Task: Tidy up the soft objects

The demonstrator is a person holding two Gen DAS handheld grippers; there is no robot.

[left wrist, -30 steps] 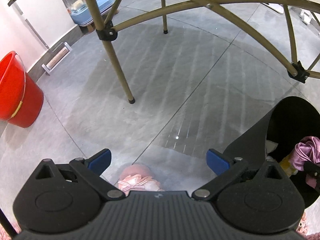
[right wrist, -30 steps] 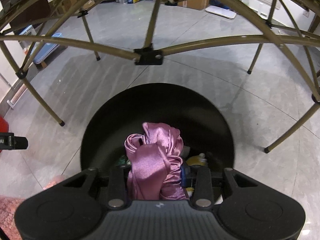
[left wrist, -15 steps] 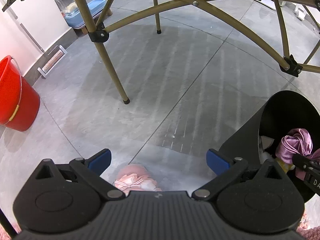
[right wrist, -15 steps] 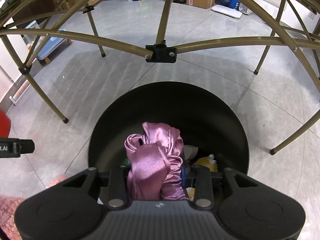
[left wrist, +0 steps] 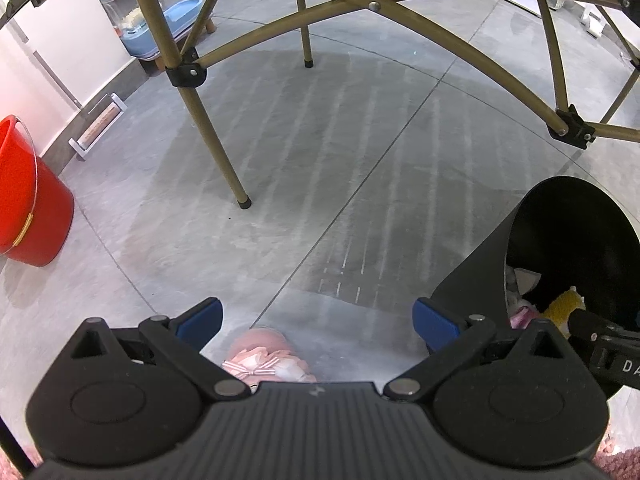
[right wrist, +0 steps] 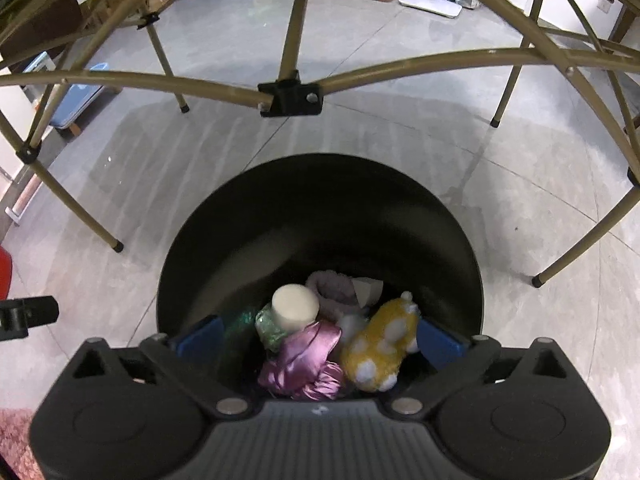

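Observation:
A black round bin (right wrist: 320,208) stands on the floor right under my right gripper (right wrist: 318,338), which is open over its mouth. Inside lie a purple satin cloth (right wrist: 304,364), a yellow spotted plush (right wrist: 380,352), a cream cylinder with a green piece (right wrist: 294,306) and a greyish plush (right wrist: 334,288). My left gripper (left wrist: 316,318) hangs open above the floor, left of the same bin (left wrist: 472,280). A pink plush with a striped bow (left wrist: 264,360) lies on the floor just below it, partly hidden by the gripper body.
Tan folding-table legs (left wrist: 212,152) and cross bars (right wrist: 288,98) arch over the whole area. A red bucket (left wrist: 28,208) stands at the left by the wall. A blue container (left wrist: 168,20) sits further back. Pink rug (right wrist: 16,436) edges the near floor.
My right gripper has opened and the purple satin cloth has dropped out of it into the bin. The left gripper drifted slightly, staying open.

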